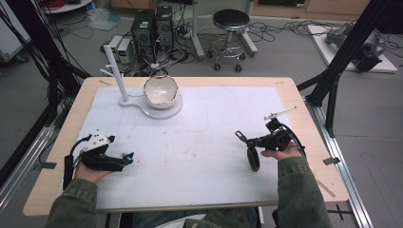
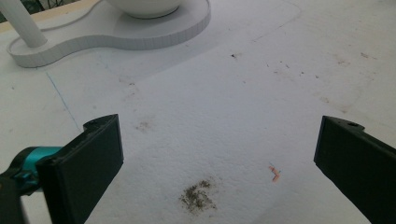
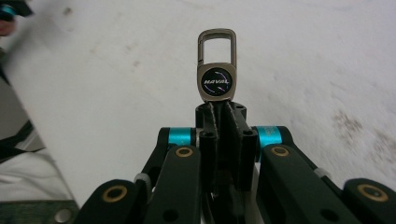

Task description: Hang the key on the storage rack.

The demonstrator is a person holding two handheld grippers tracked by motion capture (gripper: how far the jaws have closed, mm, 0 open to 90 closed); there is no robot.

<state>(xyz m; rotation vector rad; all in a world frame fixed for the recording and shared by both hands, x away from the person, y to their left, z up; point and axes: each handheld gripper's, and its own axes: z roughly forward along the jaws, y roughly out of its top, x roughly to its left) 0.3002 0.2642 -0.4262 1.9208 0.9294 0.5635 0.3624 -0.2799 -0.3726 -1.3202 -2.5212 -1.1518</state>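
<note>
Right gripper (image 3: 219, 109) clamped on key fob (image 3: 216, 70), above white mat (image 1: 199, 156). Left gripper (image 2: 219, 154) spread wide, low over mat near bowl (image 1: 161, 91).

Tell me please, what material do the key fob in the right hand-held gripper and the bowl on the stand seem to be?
Key fob: probably metal with a brushed grey-bronze finish; it has a dull sheen and a glossy black logo inlay.
Bowl: likely glazed ceramic, white and glossy with a darker rim, though plastic cannot be ruled out.
</note>
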